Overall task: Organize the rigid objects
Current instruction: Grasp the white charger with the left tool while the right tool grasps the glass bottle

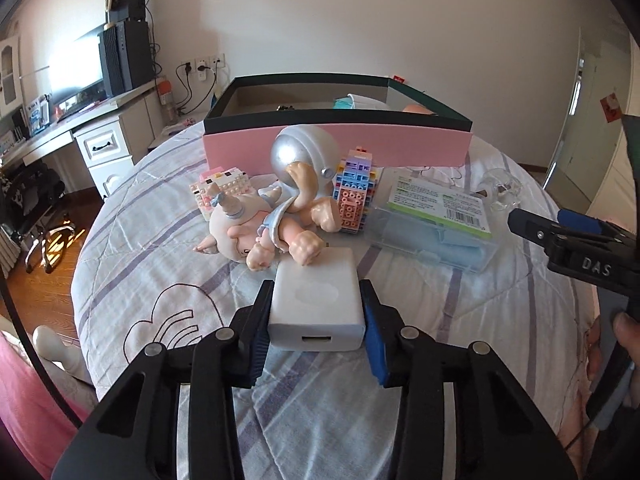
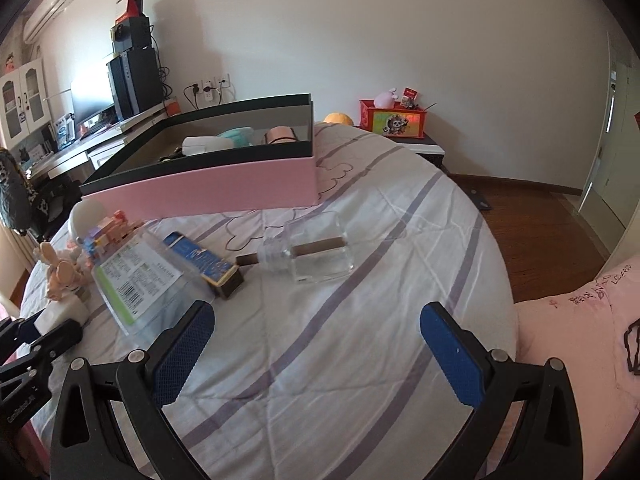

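Left gripper (image 1: 316, 330) pinches the white charger (image 1: 314, 304) beside the dolls (image 1: 272, 224); right gripper (image 2: 316, 344) spread over bare bedspread (image 2: 360, 320).

Soft daylight, sharp in the middle, bent at the rims

Daylight pours in from the left, where the window (image 1: 74, 66) blows out to plain white glare; the wall (image 1: 360, 20) stays evenly lit and the bed (image 1: 168, 264) shows only faint shadows. The silver helmet (image 1: 304, 152) carries a small bright highlight. Both views bow hard at the edges and fall to black corners. In the right wrist view the clear packet (image 2: 136, 280) looks slightly smeared.
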Tool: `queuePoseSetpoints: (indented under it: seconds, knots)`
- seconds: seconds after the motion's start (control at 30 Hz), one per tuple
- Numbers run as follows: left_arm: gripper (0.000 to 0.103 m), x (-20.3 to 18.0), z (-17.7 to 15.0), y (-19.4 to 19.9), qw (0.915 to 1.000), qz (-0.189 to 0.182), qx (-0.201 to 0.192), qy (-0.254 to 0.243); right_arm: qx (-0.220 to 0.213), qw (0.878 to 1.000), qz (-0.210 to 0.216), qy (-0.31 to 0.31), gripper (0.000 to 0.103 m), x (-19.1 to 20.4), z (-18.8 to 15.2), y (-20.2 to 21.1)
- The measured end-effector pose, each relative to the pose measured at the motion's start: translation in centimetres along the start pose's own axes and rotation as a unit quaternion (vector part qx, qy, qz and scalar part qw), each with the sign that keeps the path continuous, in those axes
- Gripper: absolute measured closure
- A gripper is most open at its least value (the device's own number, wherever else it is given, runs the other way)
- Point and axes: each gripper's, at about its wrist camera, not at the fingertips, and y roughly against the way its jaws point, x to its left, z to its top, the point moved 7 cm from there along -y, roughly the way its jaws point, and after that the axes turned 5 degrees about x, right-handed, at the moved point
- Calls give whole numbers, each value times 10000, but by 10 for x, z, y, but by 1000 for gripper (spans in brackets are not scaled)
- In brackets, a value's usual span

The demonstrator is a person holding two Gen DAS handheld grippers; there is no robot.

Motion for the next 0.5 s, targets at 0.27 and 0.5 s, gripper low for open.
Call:
queuePoseSetpoints:
  seconds: [0.27, 0.5]
  knots:
    - [62, -17, 11, 6, 9994, -303, -30, -149, 320, 9984, -67, 452, 0, 4, 28, -31]
    - [62, -30, 17, 1, 9990, -348, 2, -293, 727, 9947, 392, 607, 40, 9, 35, -57]
